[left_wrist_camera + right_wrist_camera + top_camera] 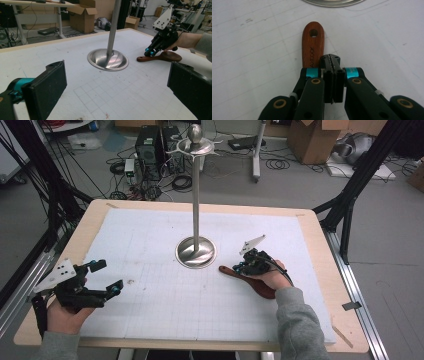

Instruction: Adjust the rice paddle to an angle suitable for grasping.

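My right gripper is pressed shut beside the wooden spoon, mid-frame, holding nothing. My left gripper waits wide open, lower left. Risk: opening here, a jaw could shove the handle toward the metal stand.

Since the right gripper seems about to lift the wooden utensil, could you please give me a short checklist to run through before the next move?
1. Right gripper shut: ok, the fingers are pressed together.
2. Hold on the wooden utensil: cannot tell; the closed fingers sit over the handle, and no wood shows between them.
3. Hanging hole at the handle end unobstructed: ok, seen in the right gripper view.
4. Metal stand upright on the mat: ok, base flat.
5. Left gripper out of the way: ok, open, over the mat's left part.
6. Utensil apart from the stand base: ok, a gap shows.
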### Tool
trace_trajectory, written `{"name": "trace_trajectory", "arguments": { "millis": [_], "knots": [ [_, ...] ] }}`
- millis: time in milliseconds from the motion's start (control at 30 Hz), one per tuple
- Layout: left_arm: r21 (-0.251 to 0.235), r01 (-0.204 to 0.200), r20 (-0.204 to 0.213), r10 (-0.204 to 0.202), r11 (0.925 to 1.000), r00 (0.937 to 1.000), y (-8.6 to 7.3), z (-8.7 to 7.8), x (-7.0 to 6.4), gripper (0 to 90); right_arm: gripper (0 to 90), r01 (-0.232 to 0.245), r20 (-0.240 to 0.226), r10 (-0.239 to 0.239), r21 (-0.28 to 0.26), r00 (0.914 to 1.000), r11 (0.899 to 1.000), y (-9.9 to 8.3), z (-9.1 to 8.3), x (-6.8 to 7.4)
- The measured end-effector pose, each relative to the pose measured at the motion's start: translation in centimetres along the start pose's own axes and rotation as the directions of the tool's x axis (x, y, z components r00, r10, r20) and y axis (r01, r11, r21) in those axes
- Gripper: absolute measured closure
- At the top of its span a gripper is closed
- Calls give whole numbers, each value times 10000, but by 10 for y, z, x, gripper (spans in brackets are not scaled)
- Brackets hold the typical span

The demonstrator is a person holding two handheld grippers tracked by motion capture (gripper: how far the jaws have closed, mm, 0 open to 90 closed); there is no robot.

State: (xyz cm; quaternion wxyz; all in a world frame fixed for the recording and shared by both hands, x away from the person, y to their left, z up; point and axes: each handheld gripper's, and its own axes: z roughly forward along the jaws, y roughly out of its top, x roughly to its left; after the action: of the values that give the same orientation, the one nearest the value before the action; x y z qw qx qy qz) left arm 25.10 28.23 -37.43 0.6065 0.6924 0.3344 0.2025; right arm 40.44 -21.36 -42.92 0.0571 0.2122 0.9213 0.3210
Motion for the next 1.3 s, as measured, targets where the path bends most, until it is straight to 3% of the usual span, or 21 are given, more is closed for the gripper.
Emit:
{"name": "trace_trajectory", "arguments": {
  "millis": [300, 567, 667, 733, 833, 867, 967, 1033, 1100, 1167, 1300],
  "knots": [
    [12, -18, 31, 18, 10000, 10000, 1, 3, -1, 28, 900, 661, -641, -646, 217, 9958, 9976, 3, 1, 12],
    [19, -64, 101, 64, 10000, 9999, 2, 7, -2, 28, 896, 842, -371, -838, 92, 9958, 9964, 4, -3, 14],
    [-3, -38, 104, 38, 10000, 9999, 3, 8, -1, 28, 771, 694, -230, -703, -399, 9973, 9968, 3, -16, 14],
    [0, -8, 126, 8, 10000, 9999, 3, 9, -1, 28, 717, 654, -223, -664, -452, 9975, 9968, 2, -19, 14],
    [-19, -36, 145, 37, 10000, 9999, 4, 10, -1, 28, 548, 648, -137, -657, -599, 9977, 9961, -2, -29, 15],
    [-10, -40, 150, 40, 10000, 9999, 4, 10, -1, 28, 548, 648, -137, -657, -599, 9977, 9961, -2, -29, 15],
    [20, -29, 184, 29, 10000, 9998, 4, 13, -2, 28, 366, 583, -38, -588, -791, 9983, 9952, -3, -38, 18],
    [21, -34, 185, 34, 10000, 9998, 4, 13, -2, 28, 330, 613, -24, -617, -810, 9981, 9948, -3, -40, 18],
    [61, -69, 235, 68, 10000, 9997, 4, 16, -2, 28, 197, 564, -61, -570, -799, 9984, 9952, -5, -44, 18],
    [76, -59, 270, 56, 10000, 9996, 5, 18, -3, 28, 150, 513, -260, -532, -686, 9982, 9963, -7, -47, 17],
    [70, -35, 285, 33, 10000, 9996, 5, 20, -2, 28, 149, 757, -424, -782, -581, 9960, 9954, -11, -51, 18]
  ]
}}
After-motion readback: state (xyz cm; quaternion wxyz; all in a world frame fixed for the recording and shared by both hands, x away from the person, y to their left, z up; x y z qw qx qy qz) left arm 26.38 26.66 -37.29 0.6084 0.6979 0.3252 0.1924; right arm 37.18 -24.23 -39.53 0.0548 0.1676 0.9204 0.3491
